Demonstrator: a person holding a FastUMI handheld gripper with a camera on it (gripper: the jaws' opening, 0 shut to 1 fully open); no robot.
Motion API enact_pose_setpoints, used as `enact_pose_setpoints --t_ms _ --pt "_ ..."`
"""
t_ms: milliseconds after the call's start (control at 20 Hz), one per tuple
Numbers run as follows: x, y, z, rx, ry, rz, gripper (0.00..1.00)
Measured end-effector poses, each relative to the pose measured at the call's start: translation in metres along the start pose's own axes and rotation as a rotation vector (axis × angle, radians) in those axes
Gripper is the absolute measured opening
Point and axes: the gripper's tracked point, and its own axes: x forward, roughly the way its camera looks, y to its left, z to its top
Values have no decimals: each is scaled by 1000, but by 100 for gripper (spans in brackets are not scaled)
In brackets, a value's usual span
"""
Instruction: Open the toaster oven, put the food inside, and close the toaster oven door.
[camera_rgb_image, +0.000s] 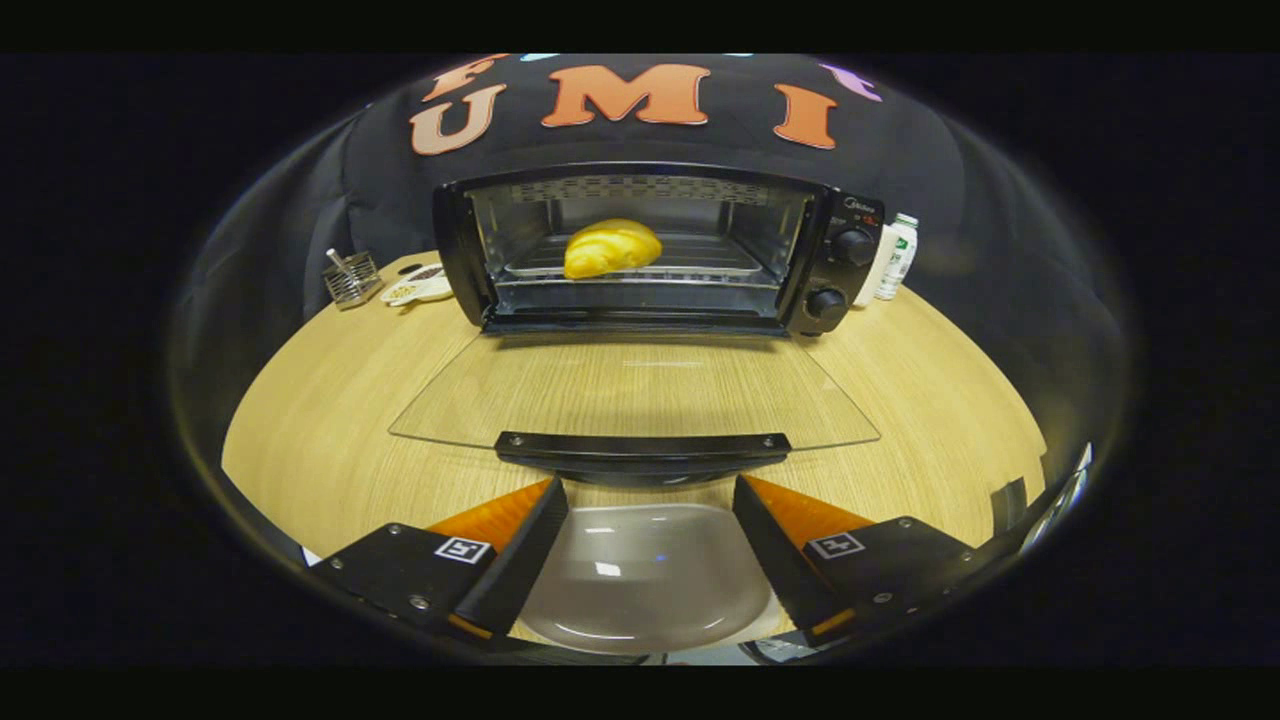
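The light came from above and was soft and even. The wooden table (320, 400) looked bright. White shine spots sat on the gray plate (645, 585). The glass door (640, 390) cast a dark shadow below its handle. Straight edges bent near the rim, and things there looked blurry.

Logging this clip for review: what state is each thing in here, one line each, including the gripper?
toaster oven: open, upright on the table.
glass door: folded down flat, handle nearest the fingers.
bread: inside, on the rack.
gripper: open, holding nothing, fingers just short of the door handle.
plate: empty, between the fingers.
bottle: upright, beside the oven.
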Motion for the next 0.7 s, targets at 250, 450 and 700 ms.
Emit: enact_pose_setpoints --t_ms 250,450,700 --pt "-7 -1 10 16 -24 -2 100" --pt "-24 -2 38 29 -82 11 100" --pt "-34 -6 82 54 -154 2 100"
